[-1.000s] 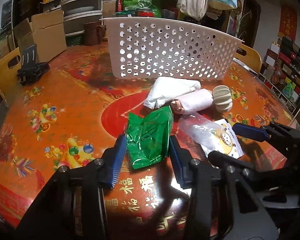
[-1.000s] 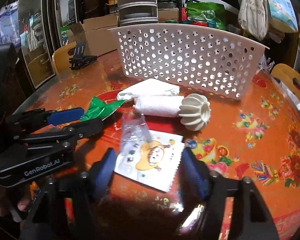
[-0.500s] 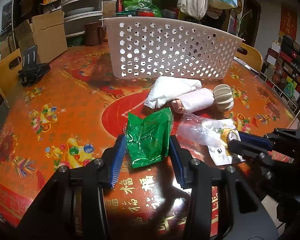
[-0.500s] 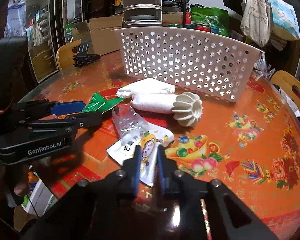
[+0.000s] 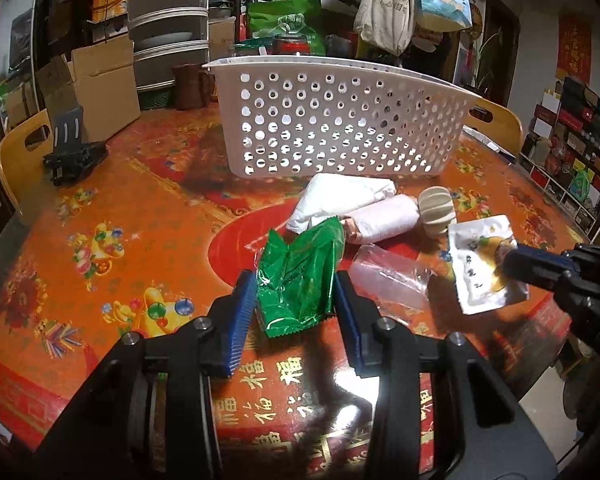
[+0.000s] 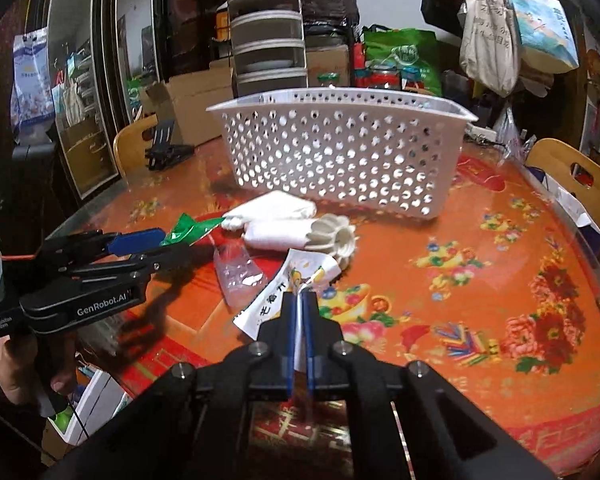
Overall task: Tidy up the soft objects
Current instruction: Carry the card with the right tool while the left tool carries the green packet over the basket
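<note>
The white printed foil sachet (image 6: 296,280), flat 0.5 s ago, is now lifted off the orange table (image 6: 460,280), clamped by the right gripper (image 6: 299,300). The left gripper (image 5: 296,292) remains apart around the crumpled green foil packet (image 5: 298,276).

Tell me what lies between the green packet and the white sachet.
A clear plastic bag lies between green packet and white sachet, seen in the left wrist view.

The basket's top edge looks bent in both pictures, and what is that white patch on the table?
Left wrist view: the fisheye lens bows the white basket rim; glare glints on the glossy tablecloth between the open left gripper fingers. Right wrist view: same bowing, dark vignetted corners.
</note>
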